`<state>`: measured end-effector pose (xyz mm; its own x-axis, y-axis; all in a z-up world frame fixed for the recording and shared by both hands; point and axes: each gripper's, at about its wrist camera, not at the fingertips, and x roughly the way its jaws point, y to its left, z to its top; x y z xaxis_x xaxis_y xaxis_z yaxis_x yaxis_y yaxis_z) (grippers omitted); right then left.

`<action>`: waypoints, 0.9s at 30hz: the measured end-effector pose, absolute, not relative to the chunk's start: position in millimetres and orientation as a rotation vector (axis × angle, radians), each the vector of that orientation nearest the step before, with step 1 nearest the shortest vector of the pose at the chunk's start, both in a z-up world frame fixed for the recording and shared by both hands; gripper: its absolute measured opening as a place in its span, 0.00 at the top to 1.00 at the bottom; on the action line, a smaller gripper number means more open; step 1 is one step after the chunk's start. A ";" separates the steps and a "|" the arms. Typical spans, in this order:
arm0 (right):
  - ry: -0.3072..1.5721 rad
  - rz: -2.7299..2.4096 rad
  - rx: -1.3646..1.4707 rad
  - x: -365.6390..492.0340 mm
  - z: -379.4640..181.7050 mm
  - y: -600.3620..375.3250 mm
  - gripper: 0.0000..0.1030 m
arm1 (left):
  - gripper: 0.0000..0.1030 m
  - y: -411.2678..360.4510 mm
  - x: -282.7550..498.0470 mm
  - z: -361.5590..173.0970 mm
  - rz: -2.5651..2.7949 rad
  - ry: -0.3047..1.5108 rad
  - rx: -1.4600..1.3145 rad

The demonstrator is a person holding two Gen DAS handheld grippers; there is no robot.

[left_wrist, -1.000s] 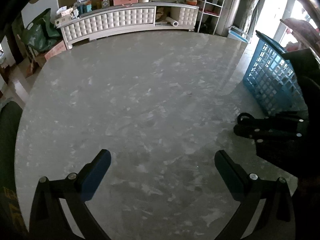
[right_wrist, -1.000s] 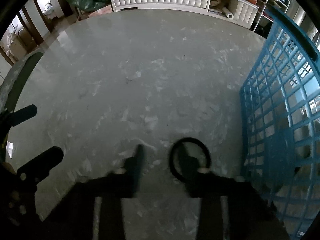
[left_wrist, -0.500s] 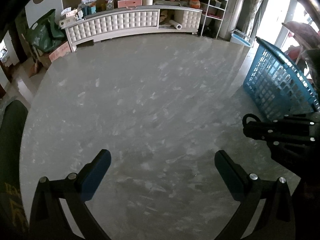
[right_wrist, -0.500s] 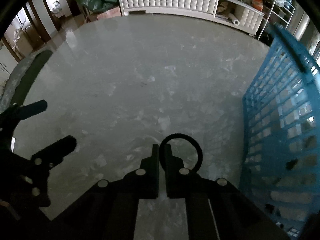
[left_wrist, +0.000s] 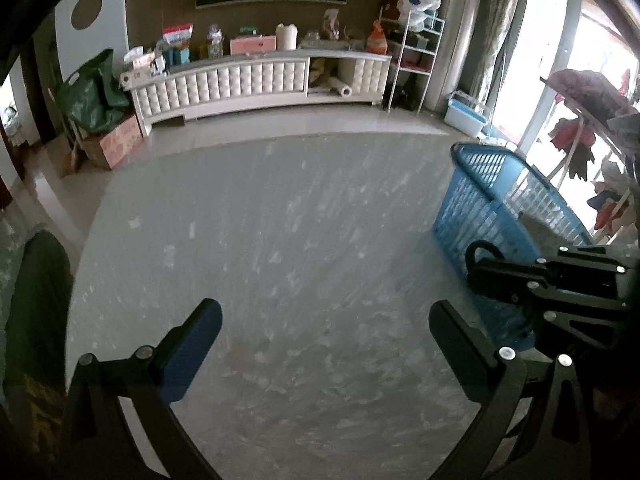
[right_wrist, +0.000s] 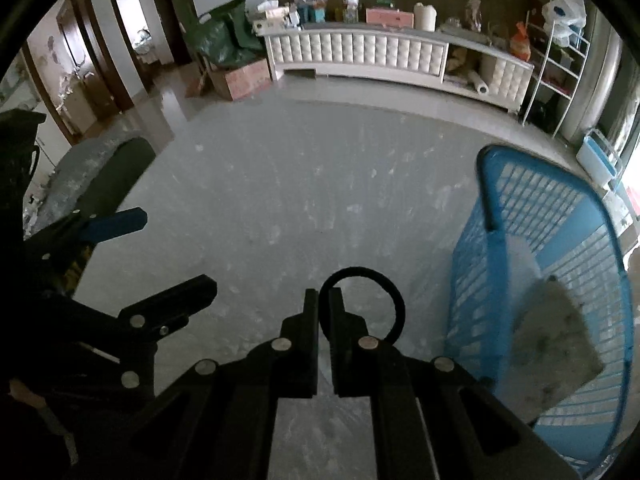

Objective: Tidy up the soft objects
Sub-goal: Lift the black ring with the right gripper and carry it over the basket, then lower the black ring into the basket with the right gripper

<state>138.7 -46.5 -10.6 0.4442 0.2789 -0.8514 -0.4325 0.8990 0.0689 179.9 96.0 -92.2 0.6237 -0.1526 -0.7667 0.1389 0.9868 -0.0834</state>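
A black hair tie [right_wrist: 362, 270] hangs as a loop from the tips of my right gripper [right_wrist: 324, 300], which is shut on it and held above the grey marble table [right_wrist: 280, 200]. In the left wrist view the same loop [left_wrist: 478, 245] sticks up from the right gripper [left_wrist: 480, 276], close to the blue basket [left_wrist: 492, 184]. My left gripper [left_wrist: 324, 312] is open with nothing between its blue pads, and hangs over bare tabletop. The blue lattice basket [right_wrist: 532, 156] stands at the table's right, with a pale grey soft thing [right_wrist: 556, 340] inside it.
A dark green chair back [left_wrist: 36, 280] rises at the table's left edge. Beyond the table's far edge are tiled floor, a white padded cabinet [left_wrist: 260, 84] and a metal shelf rack [left_wrist: 416, 60]. A clothes rack [left_wrist: 580, 120] stands at the right behind the basket.
My right gripper closed on the hair tie on the table and lifted it off. Both grippers rose, so the table looks farther away and more of the room shows.
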 end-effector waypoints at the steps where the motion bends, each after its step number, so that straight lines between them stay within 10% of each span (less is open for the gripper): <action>1: 1.007 0.445 -0.166 135.9 -3.7 -49.4 0.96 | 0.00 93.2 179.8 -86.6 -0.168 0.874 -0.011; 27: 0.919 0.293 -0.108 125.8 26.1 -149.1 0.96 | 0.00 -25.6 222.0 -65.8 -0.339 0.833 0.097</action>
